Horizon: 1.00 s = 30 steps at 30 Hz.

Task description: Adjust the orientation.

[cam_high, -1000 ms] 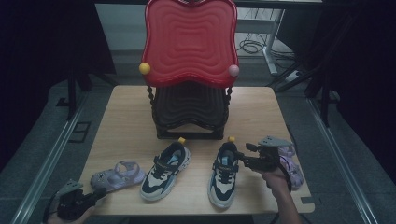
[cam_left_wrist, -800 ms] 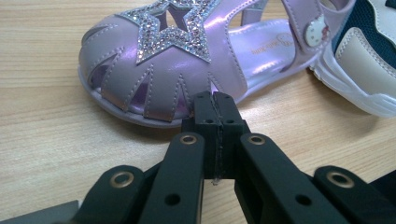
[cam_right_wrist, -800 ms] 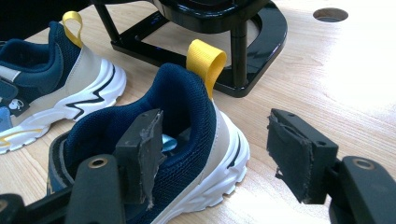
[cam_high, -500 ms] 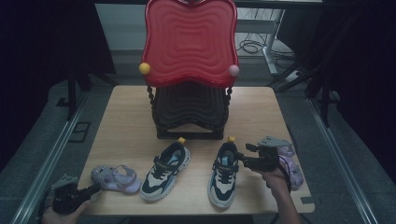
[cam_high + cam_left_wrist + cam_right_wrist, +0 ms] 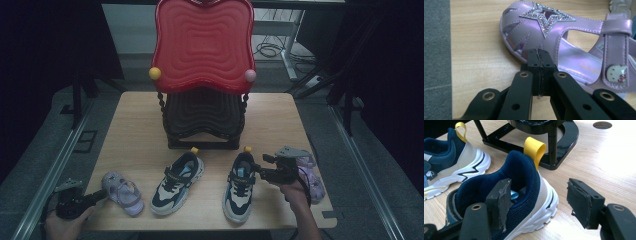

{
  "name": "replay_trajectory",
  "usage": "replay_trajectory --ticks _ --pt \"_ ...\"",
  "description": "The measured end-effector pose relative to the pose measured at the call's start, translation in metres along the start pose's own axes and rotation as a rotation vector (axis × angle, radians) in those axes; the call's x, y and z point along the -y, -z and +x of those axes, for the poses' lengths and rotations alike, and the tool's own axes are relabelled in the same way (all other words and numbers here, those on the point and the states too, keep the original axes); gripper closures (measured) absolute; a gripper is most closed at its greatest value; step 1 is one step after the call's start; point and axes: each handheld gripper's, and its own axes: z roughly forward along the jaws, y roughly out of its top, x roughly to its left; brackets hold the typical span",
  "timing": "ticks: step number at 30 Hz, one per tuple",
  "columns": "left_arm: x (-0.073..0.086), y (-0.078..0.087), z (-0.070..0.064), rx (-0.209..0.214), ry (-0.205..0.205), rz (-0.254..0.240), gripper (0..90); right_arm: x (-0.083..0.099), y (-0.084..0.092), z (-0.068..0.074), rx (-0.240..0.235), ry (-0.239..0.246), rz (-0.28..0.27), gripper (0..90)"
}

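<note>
From above, my left tool [image 5: 95, 198] touches the purple sandal [image 5: 121, 192] at the worktop's [image 5: 140, 125] near-left edge. Left gripper view: jaws fully closed, nudging its soft, light toe [image 5: 524, 37]. Right gripper view: my right tool [image 5: 539, 202] gapes astride the sneaker's [image 5: 524, 195] padded heel collar, a firm hold.

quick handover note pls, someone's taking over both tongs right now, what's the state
Left tongs: shut, nothing between them, tips touching the toe rim of the purple sandal at the table's front left.
Right tongs: open, straddling the heel side wall of the right-hand navy sneaker, one jaw inside the shoe and one outside; not clamped yet.
Other navy sneaker lies just left of it, both in front of the black rack with the red back.
A second purple sandal lies by the right hand at the table's right edge.
Done: no shoe is lifted or on the rack.
Left, probably: close on the sneaker heel and move the shoes.
</note>
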Motion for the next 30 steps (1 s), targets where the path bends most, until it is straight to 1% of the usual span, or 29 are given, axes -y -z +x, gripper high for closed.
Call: replay_trajectory --ticks 6,9,13,16,19,26,30 --pt "-0.011 -0.006 0.004 0.0 0.002 0.015 89.8 0.0 -0.001 -0.001 -0.004 -0.004 -0.002 36.3" --pt "-0.016 -0.009 0.009 -0.003 0.011 0.015 89.8 0.0 0.0 -0.002 0.001 -0.004 0.002 36.3" --pt "-0.023 -0.015 0.012 -0.001 0.008 0.02 90.0 0.001 0.0 -0.001 -0.001 -0.005 0.0 36.3" --pt "-0.03 -0.017 0.015 0.015 -0.004 0.03 89.9 0.0 0.0 -0.001 0.0 -0.003 0.0 36.3" --pt "-0.036 -0.021 0.016 0.018 -0.018 0.043 89.9 0.0 0.0 -0.002 0.004 -0.003 0.004 36.3" --pt "-0.048 -0.029 0.019 0.035 -0.036 0.065 89.9 0.001 0.0 -0.002 0.008 -0.003 0.004 36.3" --pt "-0.052 -0.032 0.018 0.032 -0.047 0.071 89.8 0.001 -0.001 -0.002 0.009 -0.002 0.004 36.3"
